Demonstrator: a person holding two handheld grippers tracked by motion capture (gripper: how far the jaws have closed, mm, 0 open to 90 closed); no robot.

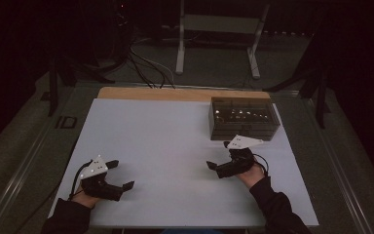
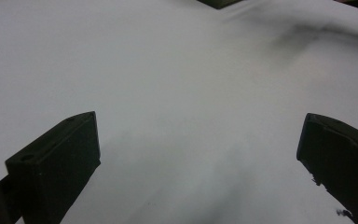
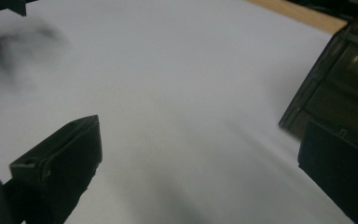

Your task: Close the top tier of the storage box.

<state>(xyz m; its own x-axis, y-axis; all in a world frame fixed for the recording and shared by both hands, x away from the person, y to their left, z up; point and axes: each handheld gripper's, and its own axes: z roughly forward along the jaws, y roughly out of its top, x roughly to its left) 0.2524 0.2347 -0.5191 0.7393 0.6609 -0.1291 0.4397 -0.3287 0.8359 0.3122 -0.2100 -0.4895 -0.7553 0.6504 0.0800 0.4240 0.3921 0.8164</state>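
Note:
A dark, see-through box [image 1: 243,117] with small compartments stands at the back right of the white sheet [image 1: 175,146]. My right gripper [image 1: 218,155] rests on the sheet just in front of that box, jaws wide apart and empty. In the right gripper view [image 3: 200,130] the box [image 3: 345,70] stands close on the right, behind the right jaw. My left gripper [image 1: 120,174] lies near the front left of the sheet, open, with nothing between its jaws; the left gripper view [image 2: 199,122] shows bare sheet between them.
A wooden table edge [image 1: 175,92] runs behind the sheet. Beyond the table, cables [image 1: 146,68] and a white metal stand [image 1: 219,29] sit on the dark floor. A corner of the box [image 2: 219,3] shows at the top of the left gripper view.

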